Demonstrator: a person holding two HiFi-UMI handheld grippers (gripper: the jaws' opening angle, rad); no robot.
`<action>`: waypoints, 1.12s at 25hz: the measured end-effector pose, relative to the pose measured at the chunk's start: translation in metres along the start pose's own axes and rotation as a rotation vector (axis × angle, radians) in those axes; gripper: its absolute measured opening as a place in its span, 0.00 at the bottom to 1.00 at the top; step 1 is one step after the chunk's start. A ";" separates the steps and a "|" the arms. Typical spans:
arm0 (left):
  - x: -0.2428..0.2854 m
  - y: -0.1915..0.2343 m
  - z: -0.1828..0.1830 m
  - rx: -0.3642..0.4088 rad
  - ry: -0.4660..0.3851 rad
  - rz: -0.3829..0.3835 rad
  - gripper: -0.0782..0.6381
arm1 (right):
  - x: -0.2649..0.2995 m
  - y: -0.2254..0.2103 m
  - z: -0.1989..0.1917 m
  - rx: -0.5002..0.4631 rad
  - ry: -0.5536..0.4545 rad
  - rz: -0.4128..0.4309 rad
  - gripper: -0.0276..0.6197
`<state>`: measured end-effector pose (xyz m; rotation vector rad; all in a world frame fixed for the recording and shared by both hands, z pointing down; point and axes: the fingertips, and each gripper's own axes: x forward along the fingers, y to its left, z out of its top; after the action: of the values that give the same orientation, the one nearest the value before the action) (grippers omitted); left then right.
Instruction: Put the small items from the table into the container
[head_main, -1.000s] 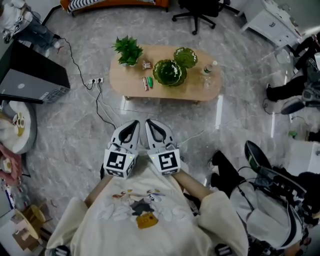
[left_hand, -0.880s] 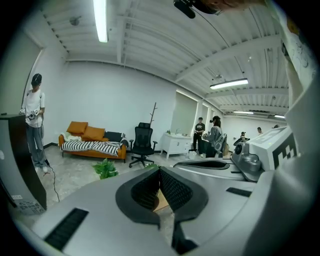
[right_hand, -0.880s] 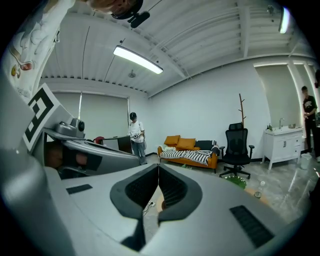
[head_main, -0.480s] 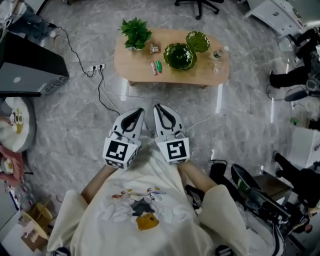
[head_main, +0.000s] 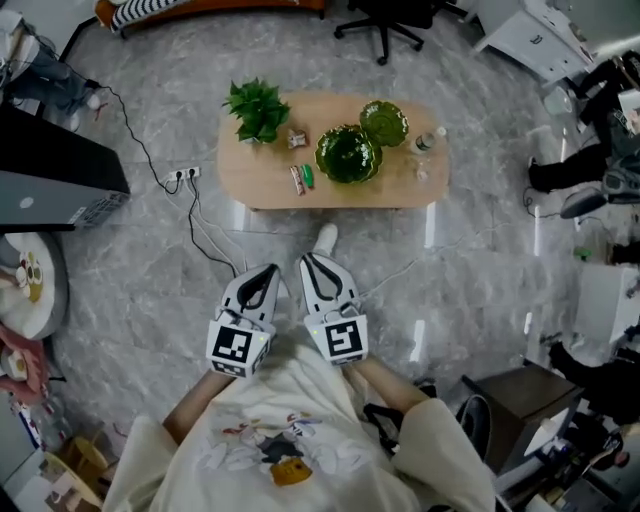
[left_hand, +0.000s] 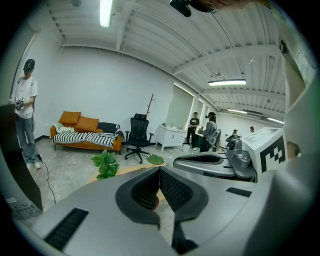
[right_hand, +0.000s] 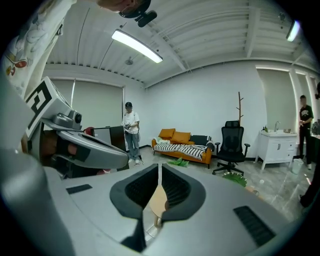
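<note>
The oval wooden worktop (head_main: 250, 185) stands well ahead of the left gripper (head_main: 266, 270) and right gripper (head_main: 314, 260), both side by side over the floor with fingers together on nothing, and the small items (head_main: 301, 177) lie just beside the large green bowl (head_main: 348, 153).

wooden table (head_main: 262, 186) holds a plant (head_main: 257, 108), big bowl (head_main: 348, 154), small bowl (head_main: 384, 122), bottle (head_main: 425, 143) and small items (head_main: 301, 177).

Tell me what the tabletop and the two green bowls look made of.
Tabletop: light wood or wood-look laminate, matte; even tan colour, no glare. Larger green bowl and smaller green bowl: probably glass, glossy; dark translucent-looking green with wavy rims, though glazed ceramic is possible.
</note>
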<state>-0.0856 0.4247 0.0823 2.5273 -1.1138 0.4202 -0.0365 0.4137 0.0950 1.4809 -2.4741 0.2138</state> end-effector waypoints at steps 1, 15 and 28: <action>0.009 0.002 0.006 0.007 -0.002 0.012 0.12 | 0.007 -0.008 -0.001 0.016 0.009 0.006 0.05; 0.183 0.012 0.078 0.020 0.023 0.058 0.12 | 0.103 -0.158 0.008 0.191 0.031 0.069 0.05; 0.251 0.082 0.078 -0.078 0.041 0.156 0.12 | 0.178 -0.188 -0.018 0.159 0.147 0.101 0.05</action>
<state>0.0251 0.1768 0.1288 2.3633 -1.2906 0.4568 0.0514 0.1786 0.1632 1.3452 -2.4631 0.5308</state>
